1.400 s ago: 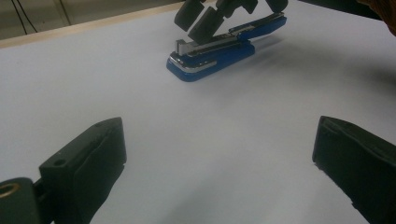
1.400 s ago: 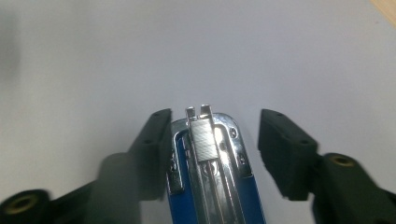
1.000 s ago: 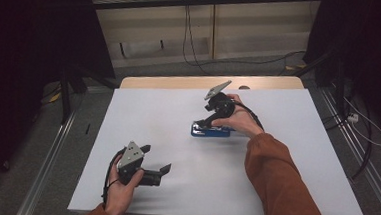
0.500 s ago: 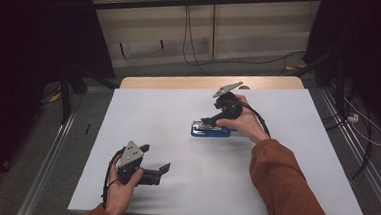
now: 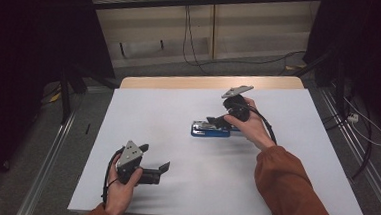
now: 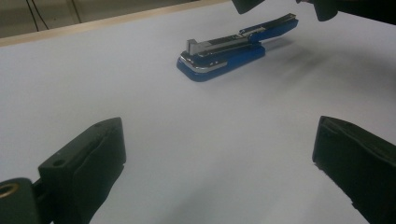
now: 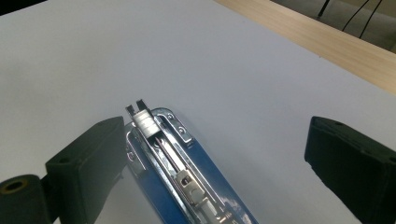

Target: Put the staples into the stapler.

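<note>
A blue stapler (image 5: 210,130) with a bare metal staple channel lies flat on the white table top (image 5: 179,102), right of centre. My right gripper (image 5: 216,122) hangs over its right end, pointing left along it. In the right gripper view the stapler (image 7: 187,177) lies between the jaws, close beside the left one, and the pads do not press on it. This right gripper (image 7: 217,135) has just been opening its jaws. My left gripper (image 5: 154,156) rests near the front left, open and holding nothing. In its view, beyond the left gripper (image 6: 215,140), the stapler (image 6: 229,49) lies farther off.
A wooden strip (image 5: 205,82) runs along the table's far edge. Cables trail over the floor beyond it and to the right. Metal rails (image 5: 50,154) border the table on both sides.
The right hand has shifted to the right along the stapler and its jaws have spread wider. The stapler and the left gripper have stayed where they were.
</note>
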Available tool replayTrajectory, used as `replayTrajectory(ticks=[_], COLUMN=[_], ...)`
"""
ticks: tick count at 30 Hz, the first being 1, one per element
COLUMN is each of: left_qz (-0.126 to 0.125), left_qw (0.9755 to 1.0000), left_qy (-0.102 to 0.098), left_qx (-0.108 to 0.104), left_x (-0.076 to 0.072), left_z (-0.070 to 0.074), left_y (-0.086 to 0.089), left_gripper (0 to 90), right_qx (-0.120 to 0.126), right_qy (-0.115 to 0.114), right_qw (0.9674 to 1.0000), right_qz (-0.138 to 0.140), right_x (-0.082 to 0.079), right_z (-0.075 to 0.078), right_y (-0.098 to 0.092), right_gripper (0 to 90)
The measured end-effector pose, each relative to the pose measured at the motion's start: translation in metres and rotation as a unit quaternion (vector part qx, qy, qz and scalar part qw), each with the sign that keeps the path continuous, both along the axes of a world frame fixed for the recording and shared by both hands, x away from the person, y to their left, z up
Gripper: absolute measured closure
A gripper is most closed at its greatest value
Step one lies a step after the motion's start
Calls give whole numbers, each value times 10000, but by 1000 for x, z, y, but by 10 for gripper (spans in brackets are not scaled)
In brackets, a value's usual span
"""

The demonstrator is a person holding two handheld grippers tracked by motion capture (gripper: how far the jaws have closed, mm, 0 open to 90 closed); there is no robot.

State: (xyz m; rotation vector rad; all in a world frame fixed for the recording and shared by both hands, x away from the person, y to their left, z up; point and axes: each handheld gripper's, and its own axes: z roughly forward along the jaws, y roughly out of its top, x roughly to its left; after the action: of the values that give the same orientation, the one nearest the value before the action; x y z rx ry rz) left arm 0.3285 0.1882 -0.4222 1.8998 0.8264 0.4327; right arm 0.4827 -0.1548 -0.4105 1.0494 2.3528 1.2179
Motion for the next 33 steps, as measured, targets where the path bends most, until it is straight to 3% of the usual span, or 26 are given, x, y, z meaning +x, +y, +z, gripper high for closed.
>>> replayTrajectory(ticks=[4,10,19,30,33], left_qz=[6,-22,31,100,198], left_qw=[10000,10000,10000,9999,9998], left_qy=[24,20,-10,-20,62], left_qx=[1,-9,-6,9,-57], left_x=[0,0,3,3,4], left_z=[-1,-1,-2,-1,-1], left_y=[0,1,2,3,5], left_gripper=[29,30,30,29,28], right_qx=[-138,58,90,249,174], right_qy=[-159,-340,-554,-689,-768], right_qw=[9994,9981,9936,9908,9894], right_qz=[-276,-520,-981,-1141,-1218], right_x=[-6,-11,-18,-36,-43], right_z=[-3,-1,2,1,0], right_y=[-3,-7,-22,-35,-40], right_gripper=[62,60,54,52,40])
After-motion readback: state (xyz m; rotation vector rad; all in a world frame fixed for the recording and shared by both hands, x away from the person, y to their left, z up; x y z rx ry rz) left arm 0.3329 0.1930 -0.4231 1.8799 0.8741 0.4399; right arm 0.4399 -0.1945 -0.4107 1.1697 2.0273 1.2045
